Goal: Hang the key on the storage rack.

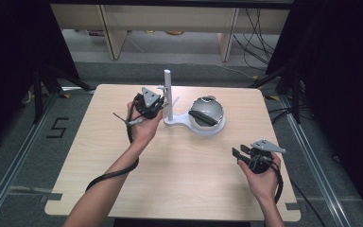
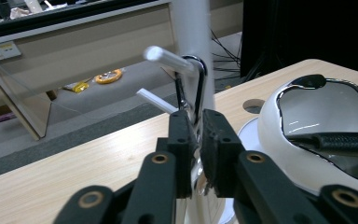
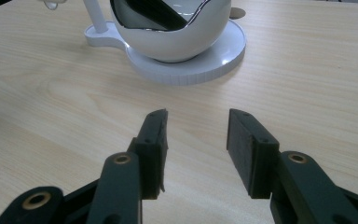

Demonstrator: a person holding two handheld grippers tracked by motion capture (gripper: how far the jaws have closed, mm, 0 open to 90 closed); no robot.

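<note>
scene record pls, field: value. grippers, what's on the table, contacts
surface: wooden table
stand: white base with upright post, pegs sticking out
bowl: white, metal-lined bowl on the stand's round base, dark utensil handle inside
left gripper: at the post, jaws shut on a metal loop handle hooked over a peg
right gripper: open, above bare table, apart from the bowl
</note>
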